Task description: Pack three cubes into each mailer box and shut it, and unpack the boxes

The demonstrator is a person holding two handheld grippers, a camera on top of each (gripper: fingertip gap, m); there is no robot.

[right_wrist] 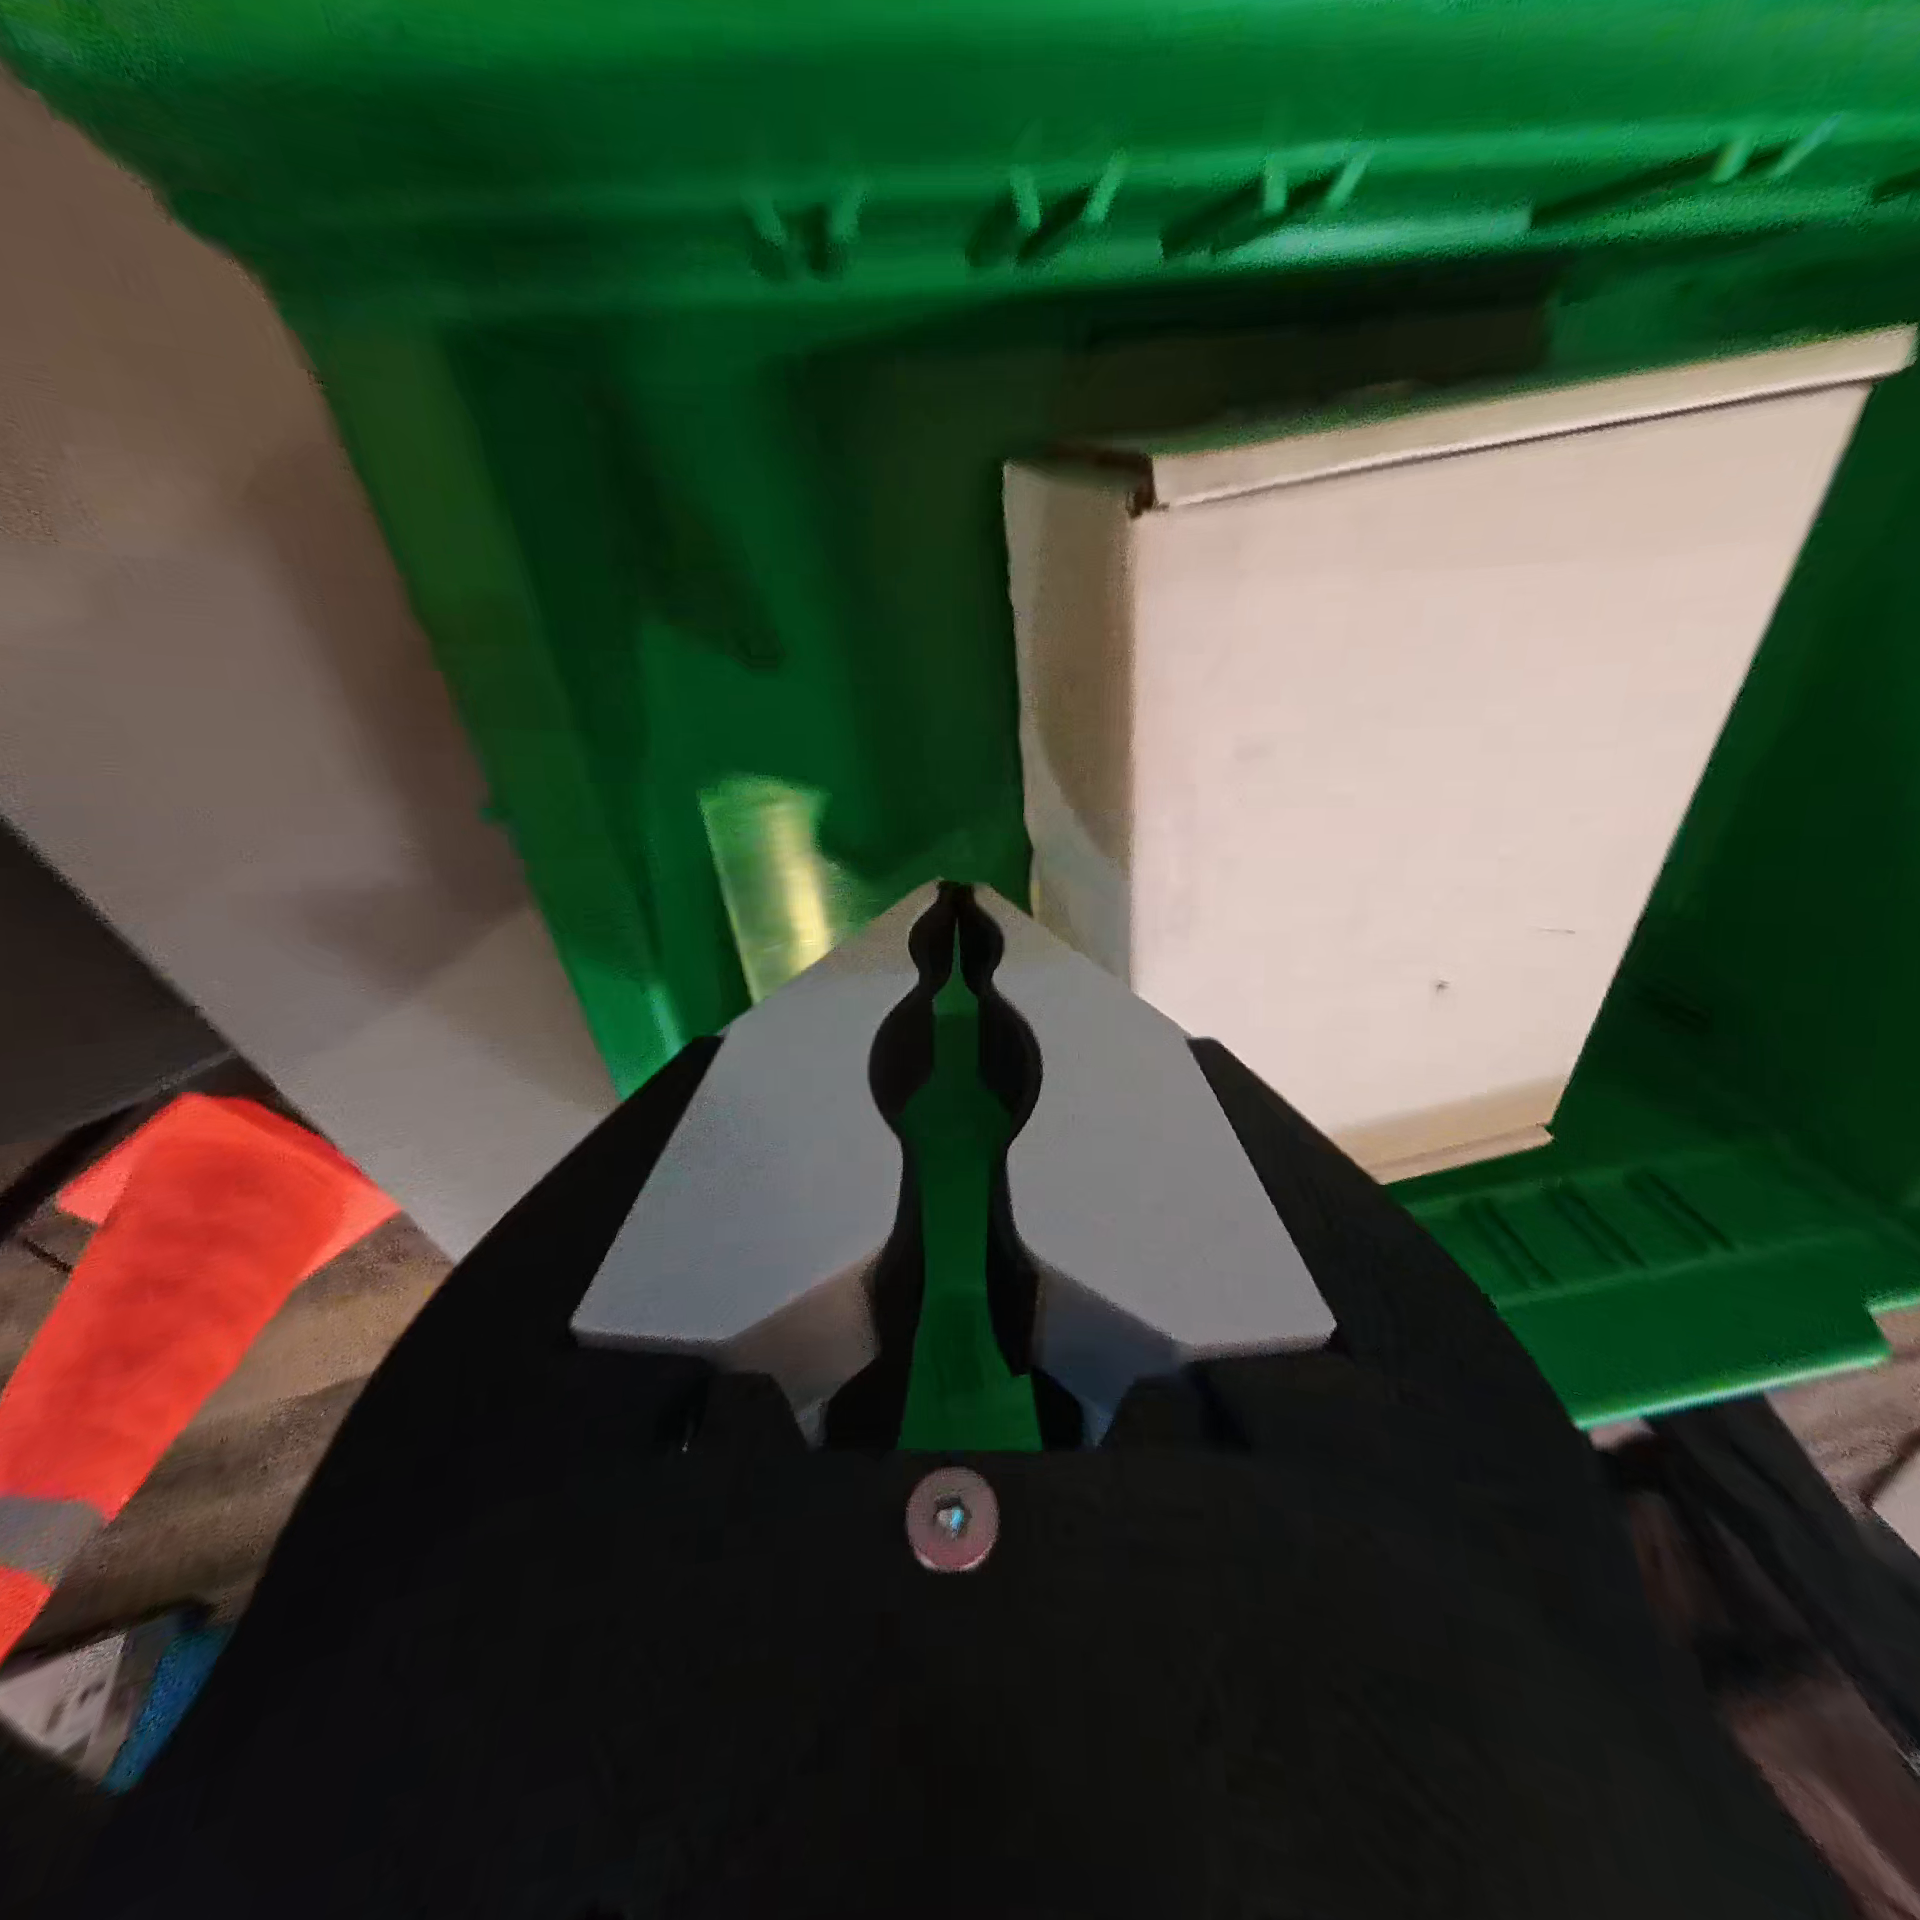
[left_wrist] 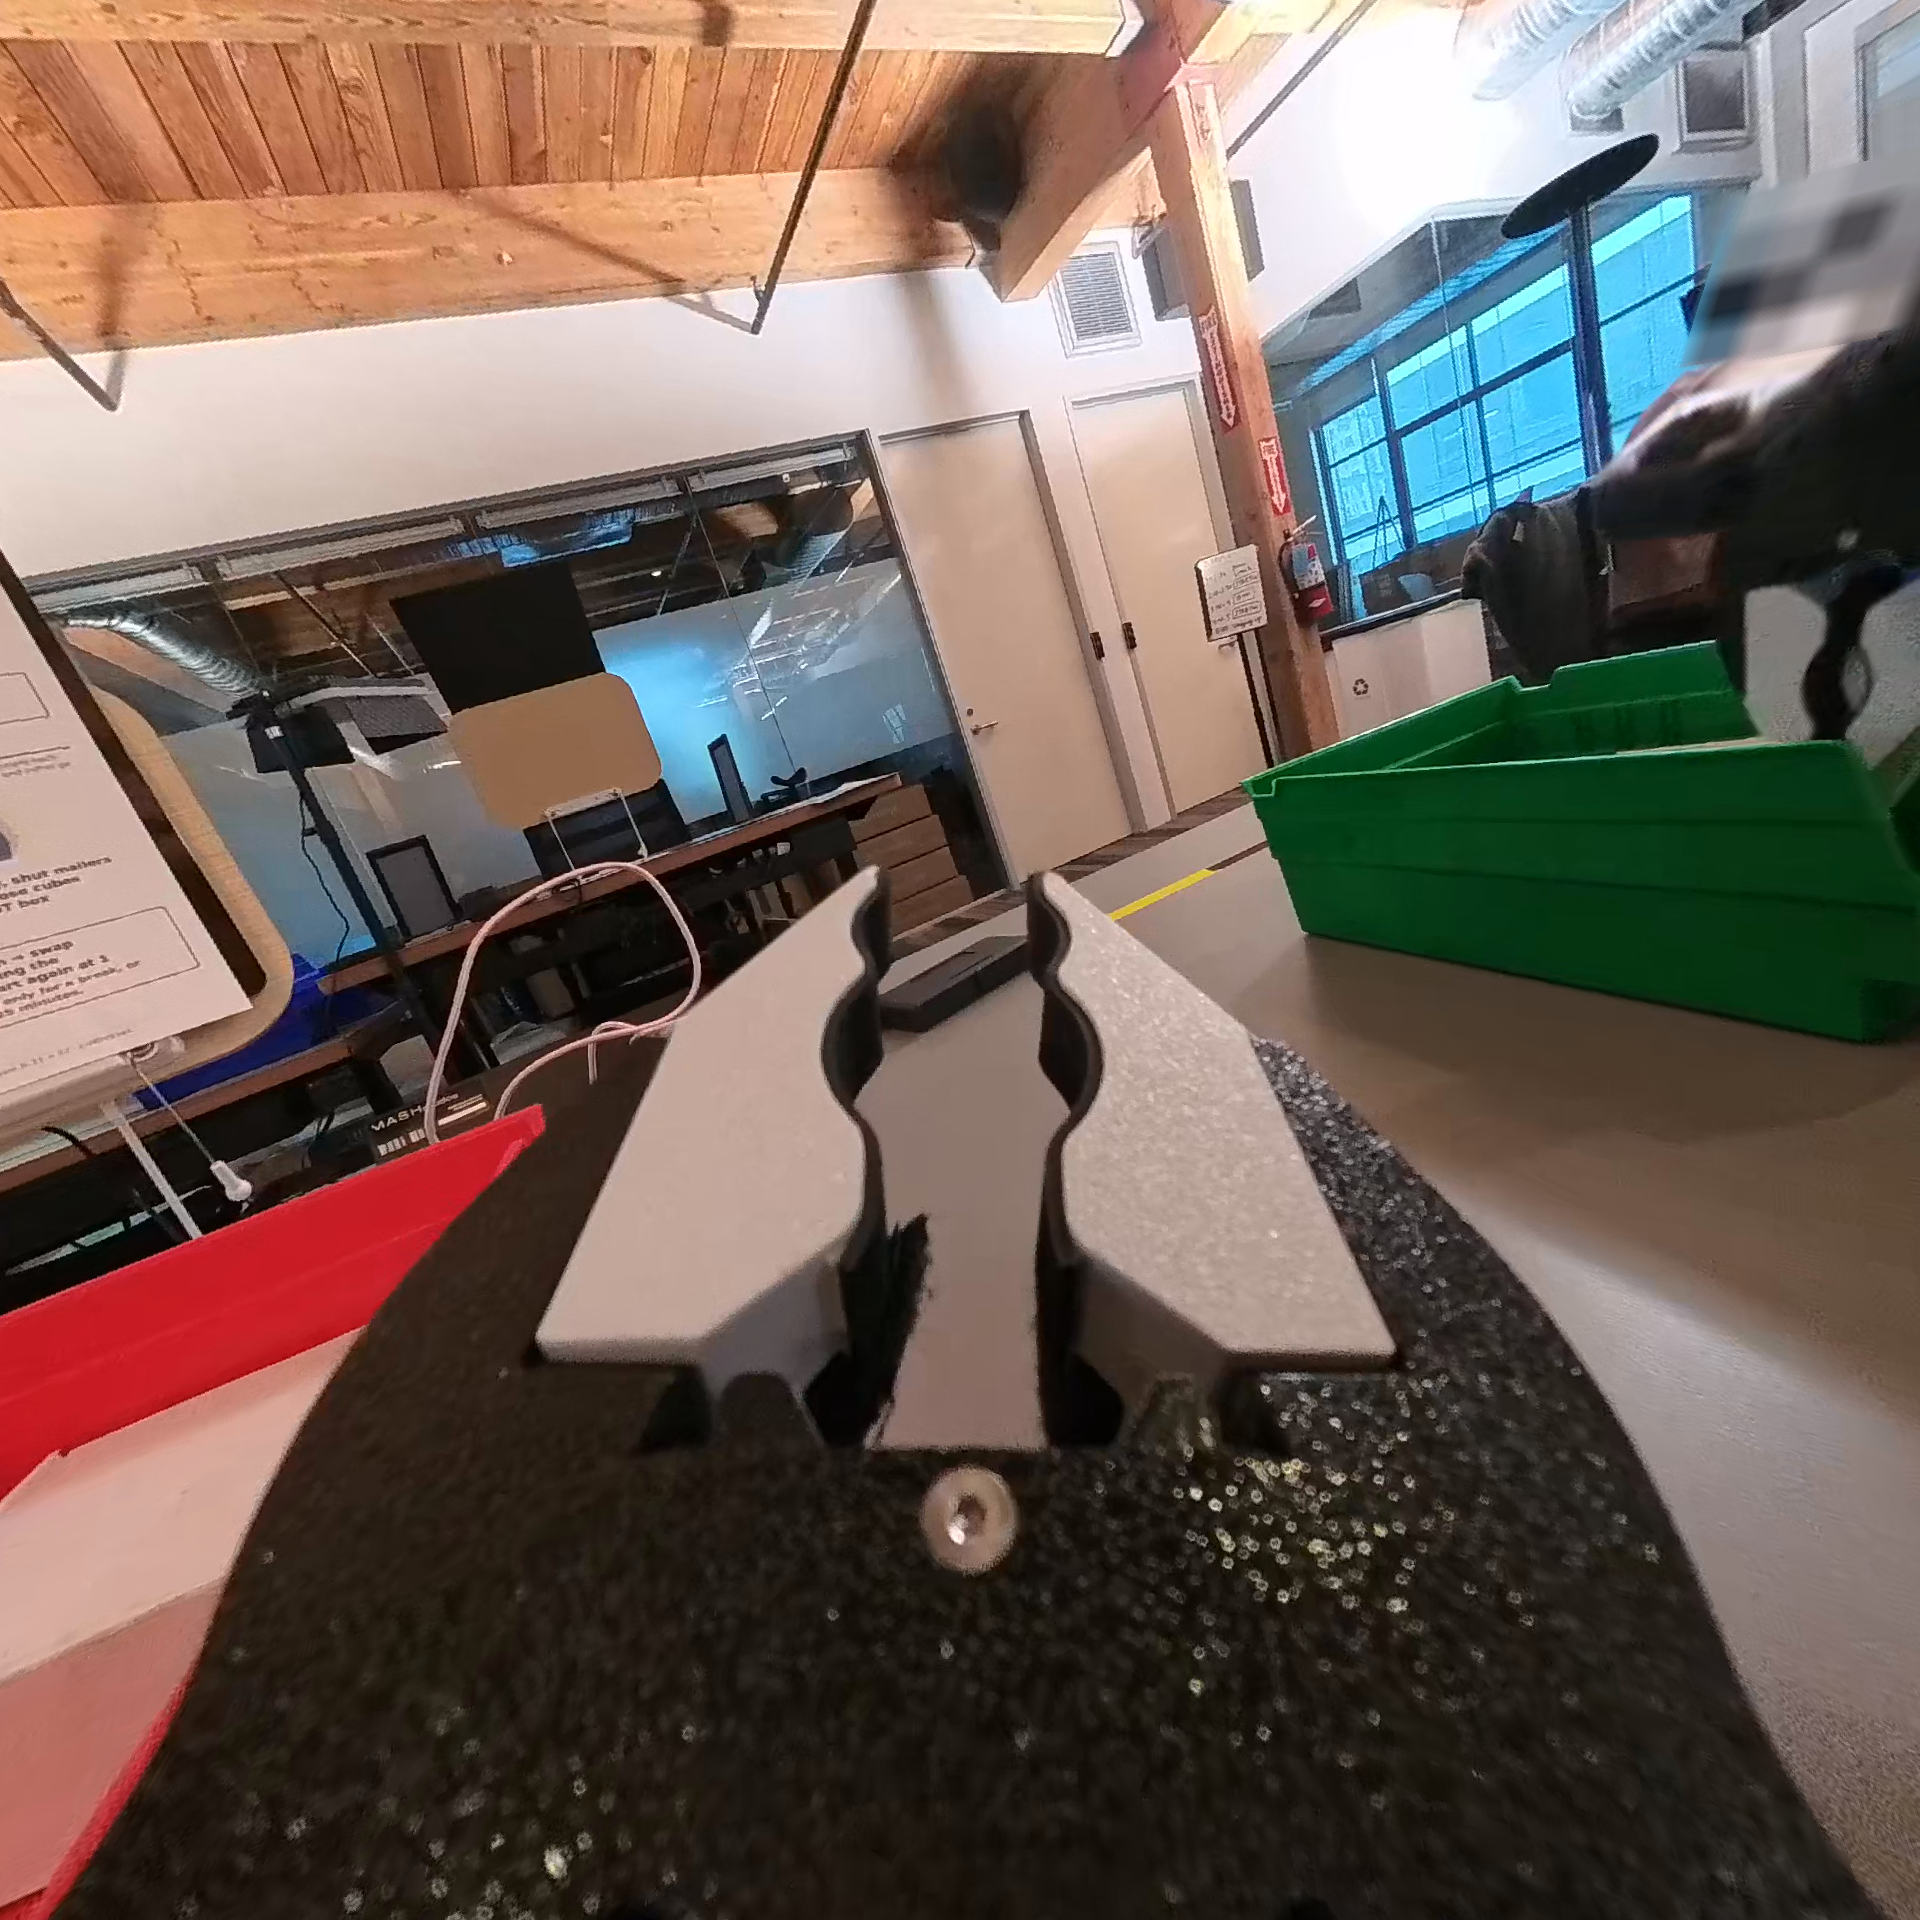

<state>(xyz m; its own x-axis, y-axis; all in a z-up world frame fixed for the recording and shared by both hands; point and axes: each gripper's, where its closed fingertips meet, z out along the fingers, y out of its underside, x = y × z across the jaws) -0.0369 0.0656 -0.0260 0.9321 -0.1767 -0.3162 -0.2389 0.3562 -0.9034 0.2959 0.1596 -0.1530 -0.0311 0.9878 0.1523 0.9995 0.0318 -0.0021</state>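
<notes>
1. Grippers first: the left gripper (left_wrist: pixel 956 914) points low across the grey table (left_wrist: pixel 1507 1195), its two grey fingers (left_wrist: pixel 748 1091) standing apart with nothing between them.
2. Past its tips a flat black device (left_wrist: pixel 951 987) lies on the table.
3. A red bin (left_wrist: pixel 260 1247) sits just beside the gripper on its left; a green bin (left_wrist: pixel 1579 883) stands farther off to the right.
4. The right gripper (right_wrist: pixel 954 894) hangs over the green bin (right_wrist: pixel 727 520), fingertips closed together on nothing.
5. A white mailer box (right_wrist: pixel 1403 727), lid shut, lies inside the green bin, just to the right of those closed tips and not touching them.
6. The right wrist view is blurred; cubes cannot be made out in either view.
</notes>
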